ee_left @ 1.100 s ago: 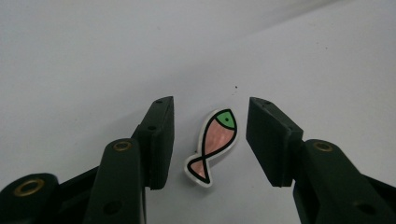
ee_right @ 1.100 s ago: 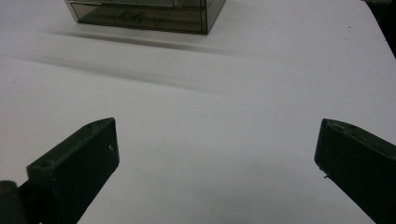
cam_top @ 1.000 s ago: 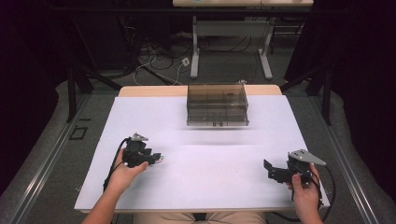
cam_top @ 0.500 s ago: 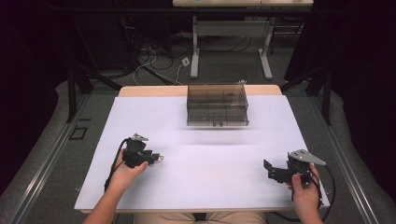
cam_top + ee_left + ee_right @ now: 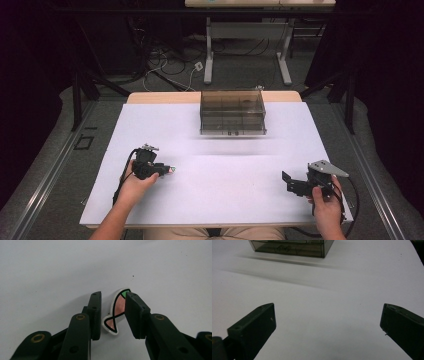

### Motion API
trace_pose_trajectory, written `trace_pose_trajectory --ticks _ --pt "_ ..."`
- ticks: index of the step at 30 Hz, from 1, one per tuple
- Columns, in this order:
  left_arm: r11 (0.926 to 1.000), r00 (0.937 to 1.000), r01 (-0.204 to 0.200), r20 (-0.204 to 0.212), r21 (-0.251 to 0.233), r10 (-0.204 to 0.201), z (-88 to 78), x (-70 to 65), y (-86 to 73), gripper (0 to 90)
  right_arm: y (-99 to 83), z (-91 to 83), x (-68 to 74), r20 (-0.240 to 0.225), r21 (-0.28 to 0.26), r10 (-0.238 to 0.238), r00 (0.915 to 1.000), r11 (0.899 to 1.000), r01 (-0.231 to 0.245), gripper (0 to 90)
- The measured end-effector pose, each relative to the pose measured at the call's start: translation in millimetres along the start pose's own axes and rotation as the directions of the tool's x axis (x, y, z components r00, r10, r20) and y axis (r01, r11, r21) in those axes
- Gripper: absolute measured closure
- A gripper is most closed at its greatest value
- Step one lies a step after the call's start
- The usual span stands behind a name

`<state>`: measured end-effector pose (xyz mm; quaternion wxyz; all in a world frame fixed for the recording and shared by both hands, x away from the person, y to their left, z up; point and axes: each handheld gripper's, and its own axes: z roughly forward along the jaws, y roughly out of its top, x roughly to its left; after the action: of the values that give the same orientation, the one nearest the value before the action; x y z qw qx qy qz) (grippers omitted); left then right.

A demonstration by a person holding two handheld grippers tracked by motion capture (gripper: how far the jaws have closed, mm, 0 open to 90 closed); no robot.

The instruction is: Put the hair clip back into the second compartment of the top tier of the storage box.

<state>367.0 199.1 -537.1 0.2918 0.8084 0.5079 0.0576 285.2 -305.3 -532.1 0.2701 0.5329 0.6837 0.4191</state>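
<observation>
Left gripper (image 5: pixel 113 313) fingers (image 5: pixel 95 312) straddle a small flat sticker (image 5: pixel 115 312) lying on the white table (image 5: pixel 225 195); jaws have just been closing, right pad at the sticker's edge, left pad with a slim gap, so no clamp yet. Right gripper (image 5: pixel 289 182) rests near the table's right front, jaws wide apart on bare surface. Farther back, centre: smoky clear drawer box (image 5: pixel 232 112), well apart from both.
</observation>
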Motion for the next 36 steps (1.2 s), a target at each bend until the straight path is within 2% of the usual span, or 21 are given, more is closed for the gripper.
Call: trace_pose_trajectory --ticks 1,6,9,16,36 --pt "1.0 1.0 -0.008 0.001 0.001 0.008 0.2 0.7 0.0 67.5 0.1 -0.1 0.1 -0.001 0.0 0.001 1.0 1.0 -0.001 0.0" --pt "1.0 1.0 0.005 -0.007 -0.005 -0.005 2.6 0.2 -1.1 68.1 0.0 0.1 -0.2 -0.001 0.001 0.001 1.0 1.0 -0.001 0.0" --pt "1.0 1.0 -0.003 0.004 0.001 0.003 2.8 1.4 -1.3 68.2 0.1 -0.1 0.0 -0.001 0.0 -0.001 1.0 1.0 0.001 0.0" --pt "1.0 0.9999 0.008 0.013 0.006 -0.008 2.5 0.1 -1.9 70.8 0.0 0.0 -0.2 -0.002 0.0 0.0 1.0 1.0 0.0 0.0" --pt "0.9994 0.9986 -0.028 0.045 0.022 0.027 1.2 0.4 -4.3 77.2 -0.5 1.6 -0.8 -0.005 -0.007 -0.006 1.0 1.0 0.006 0.1"
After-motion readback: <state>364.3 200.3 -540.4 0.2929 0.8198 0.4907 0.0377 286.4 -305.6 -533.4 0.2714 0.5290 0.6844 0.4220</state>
